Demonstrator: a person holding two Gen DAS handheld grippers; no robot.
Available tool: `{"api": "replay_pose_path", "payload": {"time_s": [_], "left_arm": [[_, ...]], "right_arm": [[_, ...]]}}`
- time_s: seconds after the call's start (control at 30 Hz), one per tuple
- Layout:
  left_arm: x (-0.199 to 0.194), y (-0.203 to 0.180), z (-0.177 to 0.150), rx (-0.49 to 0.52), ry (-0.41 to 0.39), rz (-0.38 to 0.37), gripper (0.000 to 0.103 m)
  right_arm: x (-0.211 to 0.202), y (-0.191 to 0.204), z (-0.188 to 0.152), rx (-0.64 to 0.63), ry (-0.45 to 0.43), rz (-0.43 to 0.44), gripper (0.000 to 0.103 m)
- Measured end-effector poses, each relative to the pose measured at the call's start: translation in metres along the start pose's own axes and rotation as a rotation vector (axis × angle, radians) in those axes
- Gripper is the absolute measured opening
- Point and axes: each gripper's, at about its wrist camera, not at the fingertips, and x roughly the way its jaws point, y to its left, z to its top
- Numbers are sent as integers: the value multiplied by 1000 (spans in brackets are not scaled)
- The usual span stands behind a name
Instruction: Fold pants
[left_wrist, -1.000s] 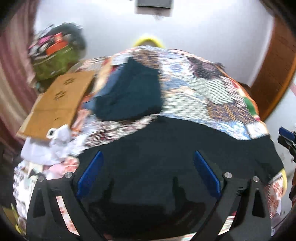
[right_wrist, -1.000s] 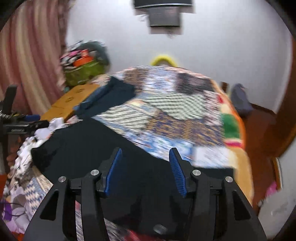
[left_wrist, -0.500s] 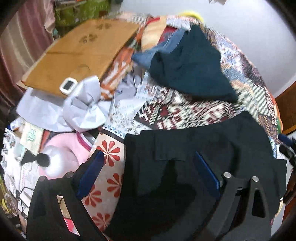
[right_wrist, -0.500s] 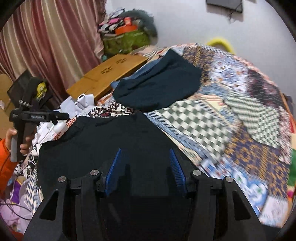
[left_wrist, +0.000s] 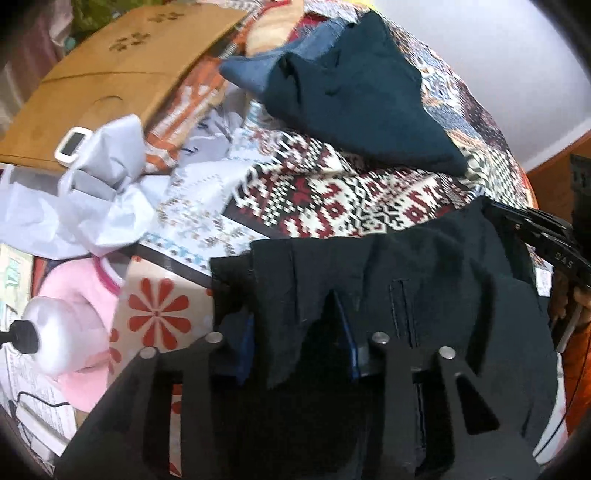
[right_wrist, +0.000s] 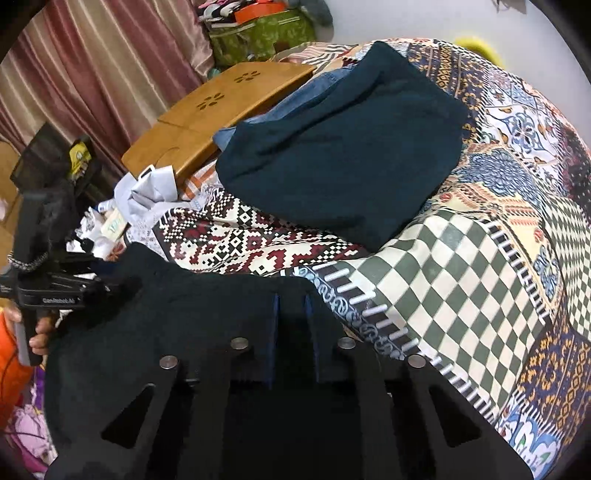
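Note:
Black pants (left_wrist: 424, 295) lie on the patterned bedspread (left_wrist: 351, 199), close in front of both cameras. My left gripper (left_wrist: 295, 332) is shut on the pants' edge, with black cloth bunched between its blue pads. My right gripper (right_wrist: 291, 317) is shut on the pants (right_wrist: 192, 325) too, its blue pads pressed onto a fold. The left gripper also shows at the far left of the right wrist view (right_wrist: 88, 288), and the right gripper at the right edge of the left wrist view (left_wrist: 546, 236).
A folded dark teal garment (right_wrist: 343, 147) lies on a blue one further up the bed. A wooden lap table (right_wrist: 221, 107) lies at the left. White crumpled cloth (left_wrist: 99, 192), a pink item (left_wrist: 77, 321) and a green bag (right_wrist: 258, 33) crowd the left side.
Both grippers have closed from open onto the black pants. Both cameras have tilted down and moved closer to the bed.

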Motion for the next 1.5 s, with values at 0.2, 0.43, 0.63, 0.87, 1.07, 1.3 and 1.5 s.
{"api": "replay_pose_path", "payload": {"time_s": [0.2,0.43,0.63,0.87,1.07,1.3,1.5], "left_arm": [[-4,7,1,-14,-57,135,35],[-26,-3,0,7,-89,228,34],[-85,-5,-26,-29,-168,161,55],[-108,-11,-66,-81,-146,88,68],[-100,-8,-97,-158,-70,18,68],[-95,-2,-115,-253,-18,-112,70],[-90,3,-118,-339,23,-194,71]], "right_arm": [[2,3,0,-25,-13,-67,5],[-17,16,-1,-52,-61,-197,6],[-74,15,-24,-17,-120,-162,18],[-113,36,-71,-38,-158,-147,35],[-122,46,-119,-26,-145,-130,40],[-117,42,-160,28,-109,-100,43],[-122,48,-170,15,-125,-114,47]]}}
